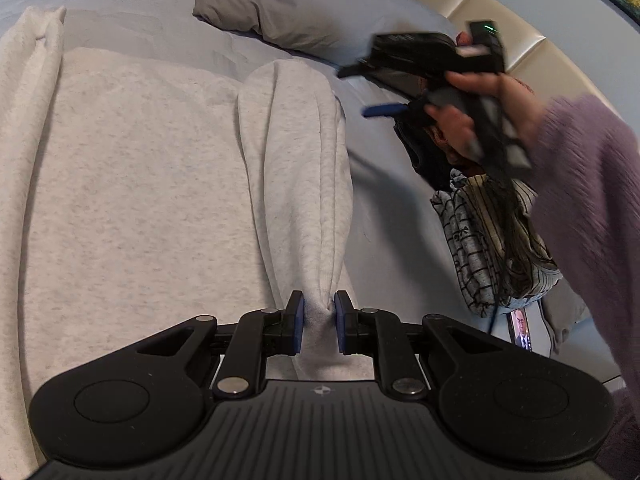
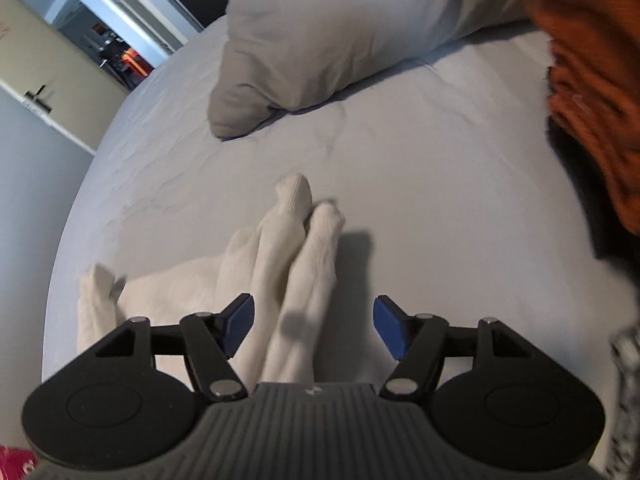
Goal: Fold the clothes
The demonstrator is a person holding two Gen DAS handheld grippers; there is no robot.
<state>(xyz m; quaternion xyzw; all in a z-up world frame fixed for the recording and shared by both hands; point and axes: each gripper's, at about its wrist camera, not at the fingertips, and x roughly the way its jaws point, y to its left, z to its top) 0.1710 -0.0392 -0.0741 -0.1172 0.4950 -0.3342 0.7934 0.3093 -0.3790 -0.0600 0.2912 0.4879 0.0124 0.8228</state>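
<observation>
My left hand-held gripper (image 1: 319,312) is clamped on a bunched fold of the pale grey sweatshirt (image 1: 132,184), pinching the near end of one sleeve (image 1: 298,168). That sleeve runs away from me up the bed (image 1: 384,208), along the right side of the garment's flat body. The sweatshirt covers the left half of the bed, its other sleeve bunched at the bed's left edge. My right hand-held gripper (image 2: 313,328) stands wide open with nothing pressed between its pads; white cloth (image 2: 296,264) lies on the sheet under and between them, and I cannot tell whether it touches. From the left wrist I see that gripper blurred, held in a hand (image 1: 472,120) with a purple sleeve (image 1: 592,216). Under the arm, on the bed's right side, sits a heap of patterned clothes (image 1: 480,240) with a phone (image 1: 521,329) beside it. A grey pillow (image 1: 288,4) lies near the head of the bed, and an orange garment (image 2: 592,80) crowds the right of that view.
</observation>
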